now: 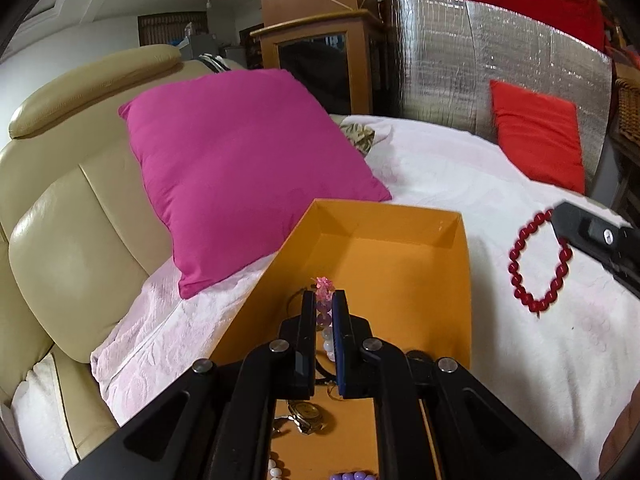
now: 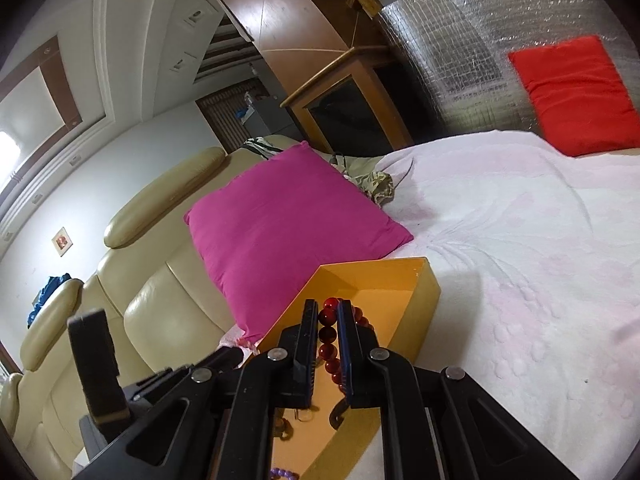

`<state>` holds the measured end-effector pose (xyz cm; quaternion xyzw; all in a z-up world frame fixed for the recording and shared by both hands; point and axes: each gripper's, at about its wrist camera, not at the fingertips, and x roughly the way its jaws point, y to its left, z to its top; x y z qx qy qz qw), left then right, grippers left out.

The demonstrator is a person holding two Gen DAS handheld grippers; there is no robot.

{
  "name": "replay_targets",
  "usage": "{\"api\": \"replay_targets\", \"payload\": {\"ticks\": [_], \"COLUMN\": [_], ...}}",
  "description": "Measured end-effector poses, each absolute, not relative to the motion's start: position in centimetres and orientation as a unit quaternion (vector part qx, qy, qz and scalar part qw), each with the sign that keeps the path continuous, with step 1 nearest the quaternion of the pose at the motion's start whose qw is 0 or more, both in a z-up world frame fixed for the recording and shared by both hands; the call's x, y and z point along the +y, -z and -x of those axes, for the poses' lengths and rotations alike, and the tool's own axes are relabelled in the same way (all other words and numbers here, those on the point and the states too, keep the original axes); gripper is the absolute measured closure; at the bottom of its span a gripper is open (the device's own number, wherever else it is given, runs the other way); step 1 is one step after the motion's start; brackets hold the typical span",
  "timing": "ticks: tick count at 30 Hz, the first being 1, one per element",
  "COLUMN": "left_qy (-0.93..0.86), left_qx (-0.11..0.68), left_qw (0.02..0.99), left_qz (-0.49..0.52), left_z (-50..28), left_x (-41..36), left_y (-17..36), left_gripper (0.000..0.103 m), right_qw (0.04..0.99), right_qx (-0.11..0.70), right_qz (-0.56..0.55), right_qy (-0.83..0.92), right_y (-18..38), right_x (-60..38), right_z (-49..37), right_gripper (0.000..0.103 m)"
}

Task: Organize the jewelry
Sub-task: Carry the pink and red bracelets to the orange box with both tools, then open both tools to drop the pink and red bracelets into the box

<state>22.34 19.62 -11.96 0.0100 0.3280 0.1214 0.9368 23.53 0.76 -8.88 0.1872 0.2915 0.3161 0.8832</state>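
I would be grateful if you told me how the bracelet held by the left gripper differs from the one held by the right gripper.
The pastel bracelet has pale purple and white beads with a pink flower charm; the red bracelet has uniform dark red beads. The left gripper holds the pastel bracelet over the orange box, while the red bracelet hangs as an open loop from the right gripper, seen from the left wrist beside the box. Both are beaded and clamped between shut fingers.

We find no legible text, label, brand or number on anything in either wrist view here.
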Motion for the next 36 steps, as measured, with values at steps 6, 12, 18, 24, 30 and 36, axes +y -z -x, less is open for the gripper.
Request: {"api": "replay_targets", "payload": {"ticks": [6,12,18,24,30,36], "left_qy": [-0.113,-0.104,-0.097,-0.090,-0.090,-0.101], "left_qx": [0.338,0.353,0.365,0.375,0.388,0.387], "left_qw": [0.934,0.929,0.925,0.922,0.916,0.915], "left_qz": [-0.019,-0.026,-0.030,-0.040,-0.042,-0.046], "left_z": [-22.5,-22.7,-23.0,-23.2,-23.5,-23.5], "left_x": [19.1,18.5,18.1,17.5,17.4,17.5], "left_y": [12.5,13.4,14.1,14.6,15.2,15.1], "left_gripper": [0.095,0.095,0.095,0.095,0.095,0.093], "right_qw": [0.872,0.873,0.874,0.864,0.837,0.836], "right_qx": [0.315,0.327,0.334,0.352,0.379,0.373], "right_qz": [-0.186,-0.177,-0.190,-0.197,-0.239,-0.254], "right_qy": [-0.326,-0.316,-0.299,-0.300,-0.315,-0.312], "right_y": [10.0,11.0,12.2,13.8,15.1,14.7], "right_x": [2.3,3.5,3.6,4.4,4.2,3.5], "right_z": [-25.5,-27.3,-29.2,-30.6,-31.6,-30.9], "right_gripper": [0.092,0.092,0.092,0.092,0.081,0.059]}}
